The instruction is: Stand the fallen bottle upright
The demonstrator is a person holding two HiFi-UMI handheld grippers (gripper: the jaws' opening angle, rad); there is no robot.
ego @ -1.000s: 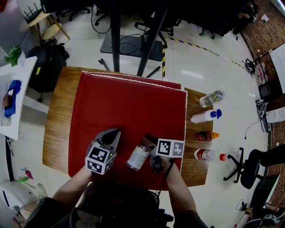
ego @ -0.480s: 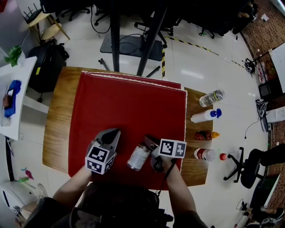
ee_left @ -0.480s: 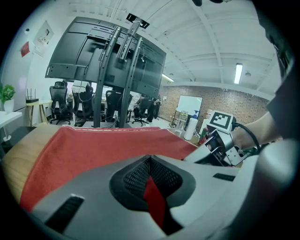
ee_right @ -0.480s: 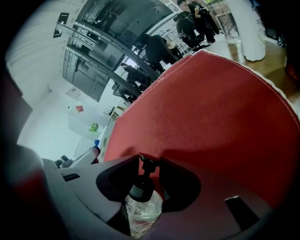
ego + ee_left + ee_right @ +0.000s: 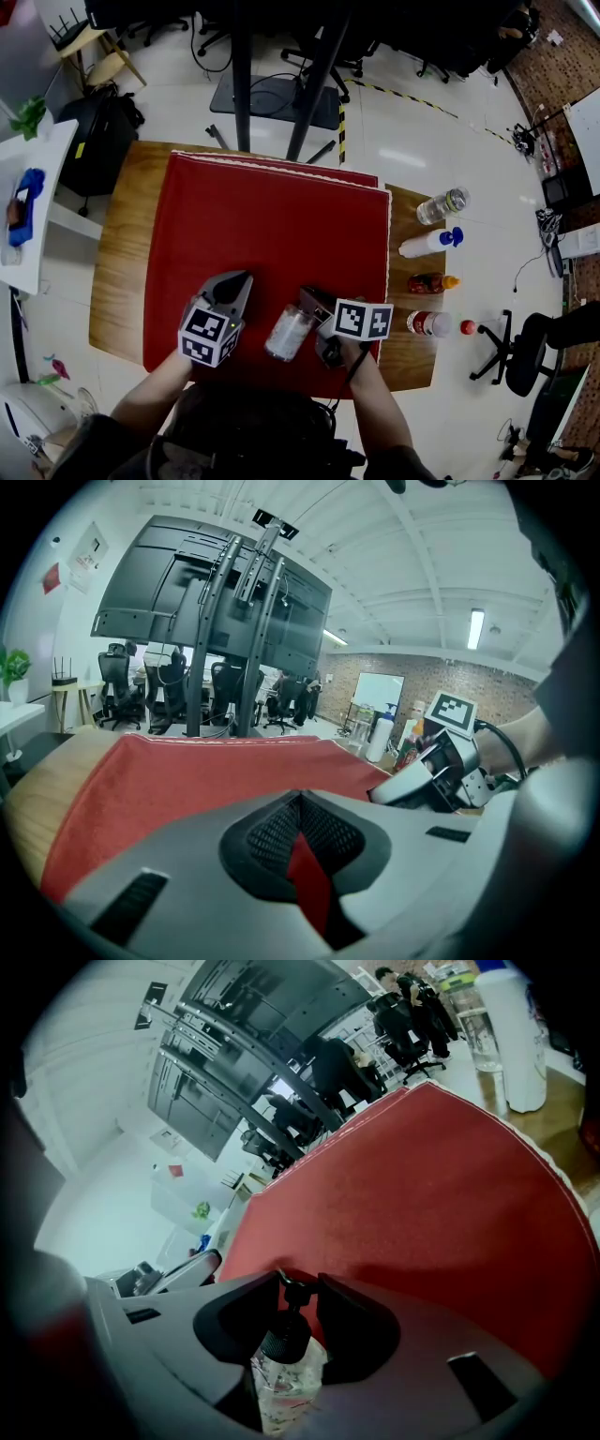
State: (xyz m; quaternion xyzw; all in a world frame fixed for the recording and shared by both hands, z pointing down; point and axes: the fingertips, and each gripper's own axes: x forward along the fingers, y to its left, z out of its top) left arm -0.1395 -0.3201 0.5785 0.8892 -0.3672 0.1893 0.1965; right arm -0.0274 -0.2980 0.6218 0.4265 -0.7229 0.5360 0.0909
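Grey left gripper (image 5: 242, 281) hovers over red cloth (image 5: 272, 216), fingers pressed together, empty. Right of them, clear plastic bottle with black cap (image 5: 289, 331) lies tilted, cap end pinched between right gripper (image 5: 298, 1288) fingers, which have just been closing. Grasp looks done; standing it up remains.

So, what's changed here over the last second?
The right gripper has just been closing its jaws on the neck of the fallen bottle and now grips it; the gripper itself has barely shifted. The bottle still lies on the red cloth. The left gripper stayed put, shut and empty.
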